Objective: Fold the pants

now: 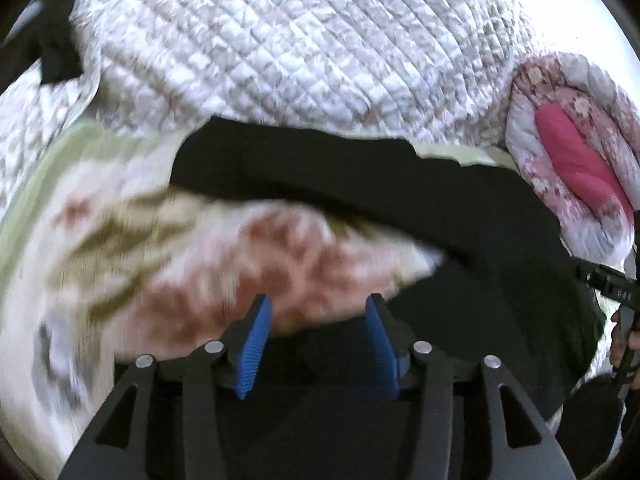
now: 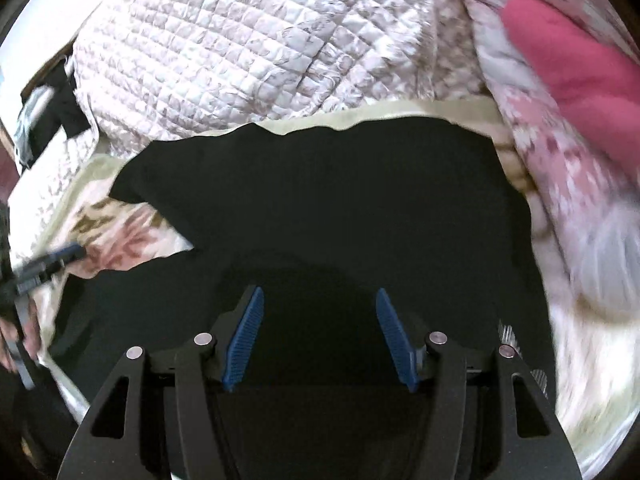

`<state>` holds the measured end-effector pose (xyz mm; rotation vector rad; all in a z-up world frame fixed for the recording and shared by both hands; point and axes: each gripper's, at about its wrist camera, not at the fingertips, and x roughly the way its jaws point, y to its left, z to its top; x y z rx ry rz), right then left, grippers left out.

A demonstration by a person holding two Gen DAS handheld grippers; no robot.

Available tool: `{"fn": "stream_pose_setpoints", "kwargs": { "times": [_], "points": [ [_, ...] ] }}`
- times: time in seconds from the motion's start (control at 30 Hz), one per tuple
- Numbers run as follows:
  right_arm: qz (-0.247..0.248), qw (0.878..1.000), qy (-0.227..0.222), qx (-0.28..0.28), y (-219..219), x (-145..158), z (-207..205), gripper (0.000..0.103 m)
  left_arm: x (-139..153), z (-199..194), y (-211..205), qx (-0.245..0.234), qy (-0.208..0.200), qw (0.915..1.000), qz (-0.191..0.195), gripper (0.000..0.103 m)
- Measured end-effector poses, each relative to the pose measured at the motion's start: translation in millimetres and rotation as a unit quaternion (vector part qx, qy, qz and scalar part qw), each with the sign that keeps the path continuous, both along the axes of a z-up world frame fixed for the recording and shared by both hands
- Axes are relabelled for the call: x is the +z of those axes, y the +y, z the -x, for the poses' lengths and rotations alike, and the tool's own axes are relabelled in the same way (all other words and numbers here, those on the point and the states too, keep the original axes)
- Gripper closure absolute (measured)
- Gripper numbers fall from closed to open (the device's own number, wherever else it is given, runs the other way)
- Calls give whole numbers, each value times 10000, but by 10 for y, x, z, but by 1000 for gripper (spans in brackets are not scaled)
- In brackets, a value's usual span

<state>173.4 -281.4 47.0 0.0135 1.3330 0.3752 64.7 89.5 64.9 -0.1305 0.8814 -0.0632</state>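
Above black pants (image 2: pixel 320 184), right gripper (image 2: pixel 320 340) agape.

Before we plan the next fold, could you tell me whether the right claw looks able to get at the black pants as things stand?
Probably yes: the right claw is open directly over the black pants, and nothing lies between them.

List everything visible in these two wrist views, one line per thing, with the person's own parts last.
pants: one, black, spread across the bed in front of both grippers
quilted cover: one, white-grey, behind the pants
floral sheet: one, cream with pink and olive print, under the pants
rolled blanket: one, pink floral, right of the pants
left gripper: blue pads, open, empty
right gripper: blue pads, open, empty
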Motion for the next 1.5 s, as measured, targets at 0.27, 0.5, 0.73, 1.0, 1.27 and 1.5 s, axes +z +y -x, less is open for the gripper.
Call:
{"fn": "stream_pose_setpoints", "kwargs": {
  "times": [0.27, 0.5, 0.73, 1.0, 1.27, 1.5],
  "points": [
    [218, 9977, -201, 606, 129, -361, -654, 39, 26, -950, 82, -189, -144, 9993, -275, 43],
    [369, 9959, -218, 795, 227, -762, -1347, 32, -170, -1704, 43, -208, -94, 9985, -488, 37],
    [771, 9898, -44, 1194, 373, -1219, -1710, 30, -565, -2077, -38, -110, 206, 9975, -661, 37],
    [1233, 9821, -226, 1409, 529, -1068, -1625, 94, -561, -2022, -360, -375, -31, 9908, -1300, 91],
    [475, 9886, -972, 1046, 398, 120, -1103, 95, 171, -1474, -289, -257, -626, 9939, -874, 99],
    [-46, 9935, -962, 600, 33, 757, -37, 95, 484, -253, -223, -204, -1142, 9922, -450, 99]
  ]
}}
